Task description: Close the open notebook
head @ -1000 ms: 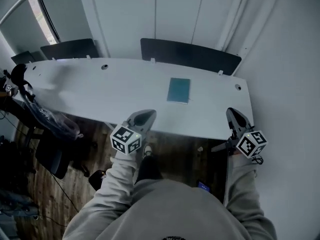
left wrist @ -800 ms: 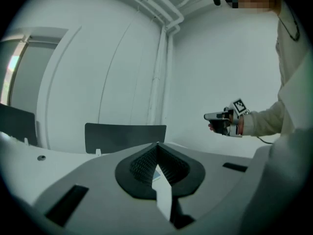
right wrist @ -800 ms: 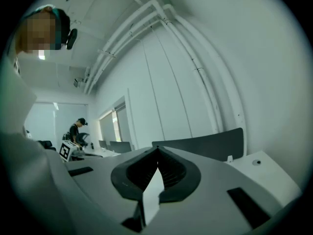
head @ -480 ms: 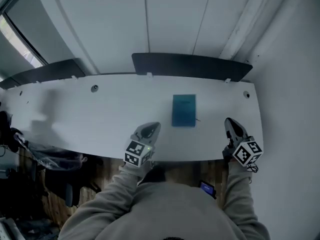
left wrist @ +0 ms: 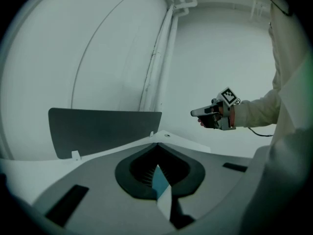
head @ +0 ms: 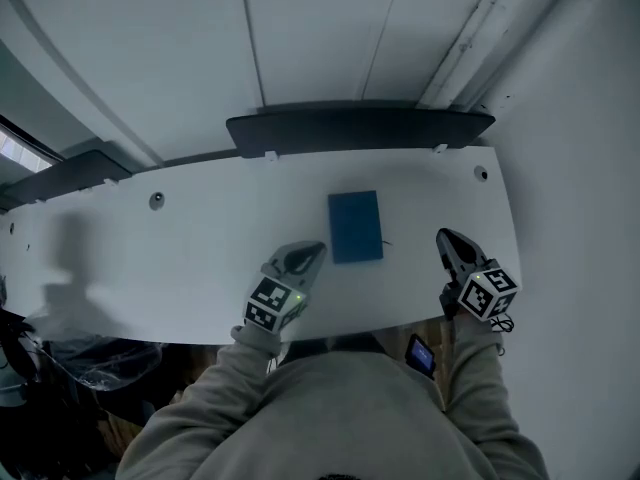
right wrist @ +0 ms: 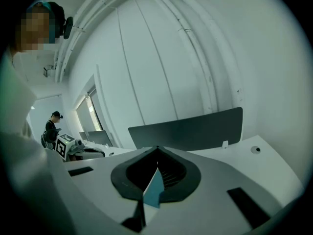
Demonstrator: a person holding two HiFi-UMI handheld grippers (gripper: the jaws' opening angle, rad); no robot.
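The blue notebook (head: pixel 355 226) lies flat on the white surface (head: pixel 180 258), between the two tongs and a little ahead of them. The left tongs (head: pixel 308 253) are near its left corner, and the right tongs (head: pixel 448 240) are farther off on the other side. Both are clenched and hold nothing. I think this is the reaching step. I see only a blue cover and no open pages, so next a tip must find a loose edge to flip
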